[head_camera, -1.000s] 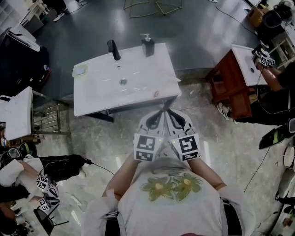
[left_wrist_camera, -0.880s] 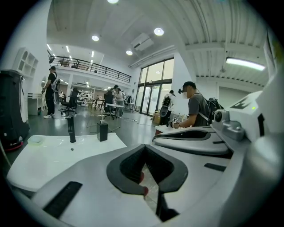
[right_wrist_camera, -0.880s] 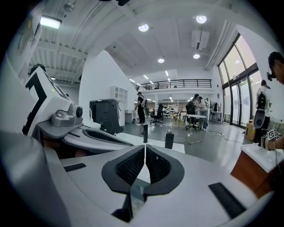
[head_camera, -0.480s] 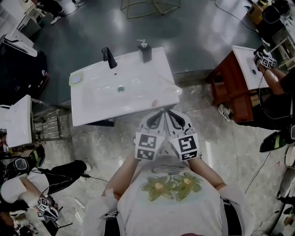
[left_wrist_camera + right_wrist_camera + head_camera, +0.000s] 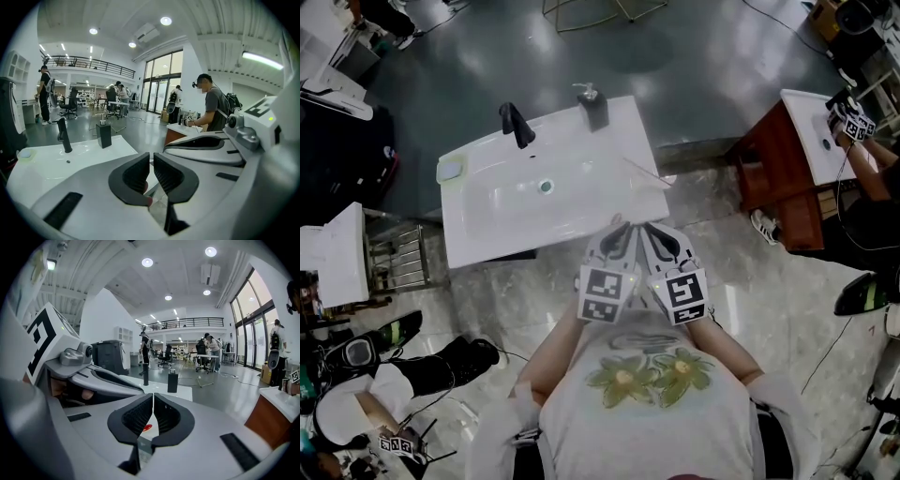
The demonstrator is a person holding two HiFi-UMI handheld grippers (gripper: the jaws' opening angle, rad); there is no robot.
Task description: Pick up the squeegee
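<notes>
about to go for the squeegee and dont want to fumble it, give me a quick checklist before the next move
1. Left gripper open for a grasp: not ok, shut and empty.
2. Right gripper open: not ok, shut and empty.
3. Target located: cannot tell; a thin pale thing, maybe the squeegee, lies at the sink's right edge.
4. Faucet and soap dispenser out of the way: ok, both at the far edge.
5. Grippers spaced apart: not ok, side by side.
</notes>
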